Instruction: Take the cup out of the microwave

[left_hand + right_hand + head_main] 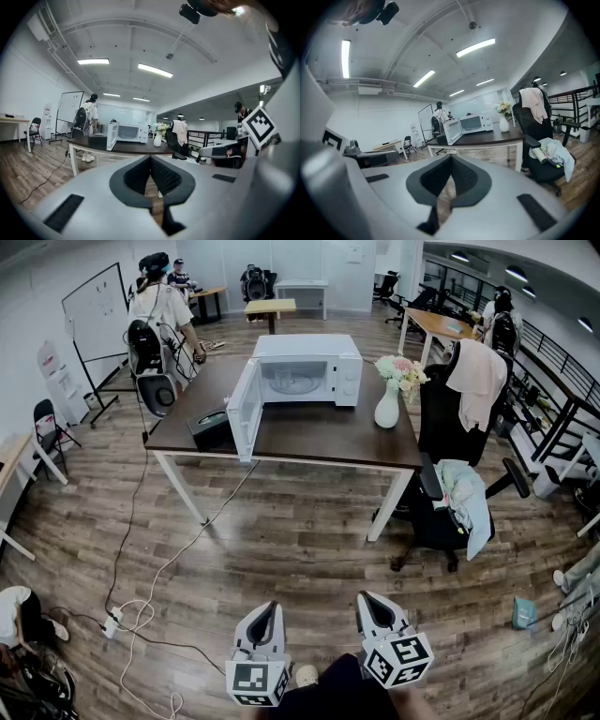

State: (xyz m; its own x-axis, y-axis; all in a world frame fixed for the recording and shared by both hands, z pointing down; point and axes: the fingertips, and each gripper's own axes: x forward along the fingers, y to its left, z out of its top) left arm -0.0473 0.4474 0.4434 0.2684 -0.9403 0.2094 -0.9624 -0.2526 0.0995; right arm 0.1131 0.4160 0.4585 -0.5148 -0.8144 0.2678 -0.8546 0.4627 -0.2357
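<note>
Your left gripper (271, 607) and right gripper (367, 597) hang side by side at the near edge of the head view, low over the wooden floor (281, 540) and well apart from the surface (323, 437). Both point toward it. In each gripper view the jaws are clenched, the dark pads meeting at the tip with nothing between them, so you are holding nothing in either hand.

The white microwave (309, 362) sits toward the far side of the dark surface. Its door (244, 411) is swung wide open to the left, so the cavity faces you. A pale round shape shows on the cavity floor, but from here you cannot tell whether it is the cup or only the turntable (it is too small and washed out).

Left of the door lies a black box (208, 427). Right of the microwave stands a white vase (387, 411) of flowers. A black office chair (441, 498) stands at the right end of the surface, with a pink garment (478, 376) draped over its back. A cable (159, 577) trails from the surface across the floor to the near left. A person with a backpack (161, 320) stands beyond the far left corner.
</note>
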